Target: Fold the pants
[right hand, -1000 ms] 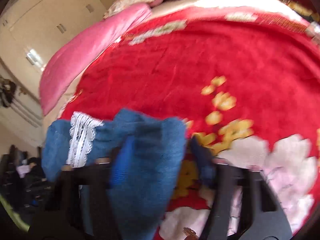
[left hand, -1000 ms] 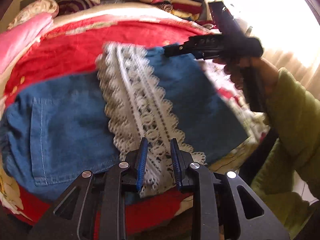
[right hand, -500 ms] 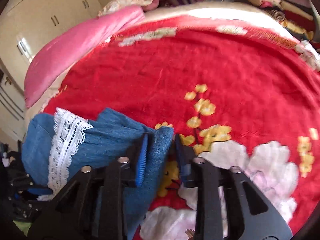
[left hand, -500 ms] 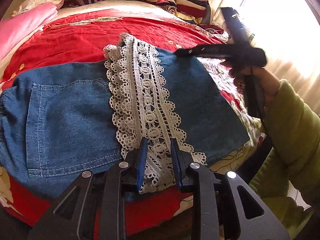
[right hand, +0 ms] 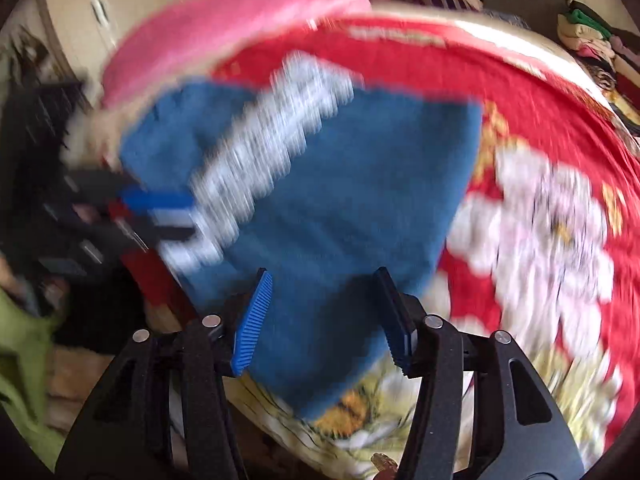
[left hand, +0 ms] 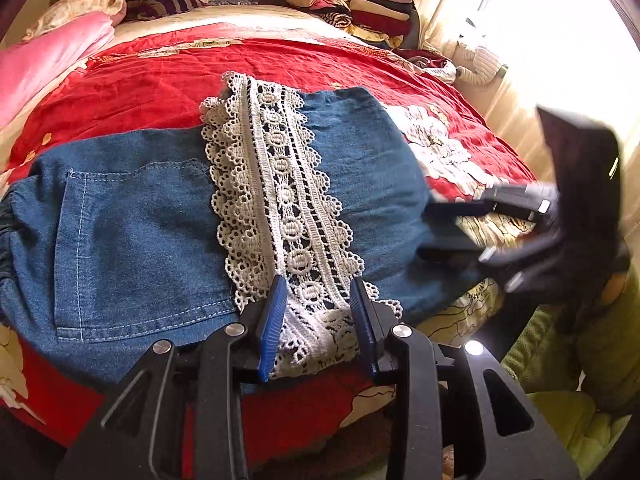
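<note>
Blue denim pants [left hand: 132,216] lie folded on the red bed cover, with a white lace hem band [left hand: 276,184] laid across the middle. My left gripper [left hand: 318,308] is at the near end of the lace band, jaws apart, with lace lying between the fingers. My right gripper [right hand: 324,312] is open over the near right edge of the denim [right hand: 320,208]; its view is blurred by motion. In the left wrist view the right gripper [left hand: 440,226] is at the right edge of the pants.
A red flowered bed cover [left hand: 168,80] lies under the pants. A pink quilt [left hand: 44,64] and pillows are at the far left. Stacked folded clothes [left hand: 352,4] stand at the back. A bright curtained window [left hand: 540,40] is on the right.
My right gripper has let go of the far denim corner, opened, and swung back to the near right edge of the pants. My left gripper's jaws have opened wider on the lace.
</note>
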Motion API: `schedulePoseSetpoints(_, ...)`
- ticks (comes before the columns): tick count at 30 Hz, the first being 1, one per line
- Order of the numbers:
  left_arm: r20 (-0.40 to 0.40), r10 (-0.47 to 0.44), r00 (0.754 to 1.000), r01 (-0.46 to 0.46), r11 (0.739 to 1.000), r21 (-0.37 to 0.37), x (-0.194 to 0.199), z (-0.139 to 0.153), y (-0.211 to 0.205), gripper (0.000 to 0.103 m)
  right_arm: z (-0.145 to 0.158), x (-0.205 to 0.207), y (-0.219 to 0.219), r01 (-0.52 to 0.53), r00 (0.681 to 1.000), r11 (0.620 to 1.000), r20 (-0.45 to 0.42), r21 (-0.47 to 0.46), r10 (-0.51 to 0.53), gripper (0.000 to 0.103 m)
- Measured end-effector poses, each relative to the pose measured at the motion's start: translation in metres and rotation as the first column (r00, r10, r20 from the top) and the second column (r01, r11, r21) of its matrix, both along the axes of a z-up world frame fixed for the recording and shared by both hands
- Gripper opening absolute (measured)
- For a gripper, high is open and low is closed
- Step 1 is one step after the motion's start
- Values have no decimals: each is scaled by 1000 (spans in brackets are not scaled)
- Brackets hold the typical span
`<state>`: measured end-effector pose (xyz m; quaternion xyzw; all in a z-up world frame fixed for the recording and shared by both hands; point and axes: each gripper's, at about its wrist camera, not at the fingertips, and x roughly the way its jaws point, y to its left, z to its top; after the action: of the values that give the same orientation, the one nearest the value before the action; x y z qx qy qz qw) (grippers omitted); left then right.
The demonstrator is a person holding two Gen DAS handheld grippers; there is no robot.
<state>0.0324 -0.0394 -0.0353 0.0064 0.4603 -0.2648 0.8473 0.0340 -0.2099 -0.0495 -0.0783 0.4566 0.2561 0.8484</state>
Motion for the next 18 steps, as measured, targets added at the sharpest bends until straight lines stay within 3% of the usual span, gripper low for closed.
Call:
schedulePoseSetpoints(1,3,2,1000,-2,1000,5,-2,1,0,34,-4,-2,0,8,1000,1000,6,-3,-8,46)
schedulePoseSetpoints(3,10,16,1000,-16,999,29,-4,1,1,61,-4,-3,-2,22,1000,1000,15,0,-22,46)
schedulePoseSetpoints(12,37,45,998,-46,999,14,-13,15,14,62,20,-20,-20,80,995,991,49,111,-85,67)
schedulePoseSetpoints(18,74,70,995,-71,997,17,-23,30,23,77,48,-26,-28,107,986,985,116,134,-123,84)
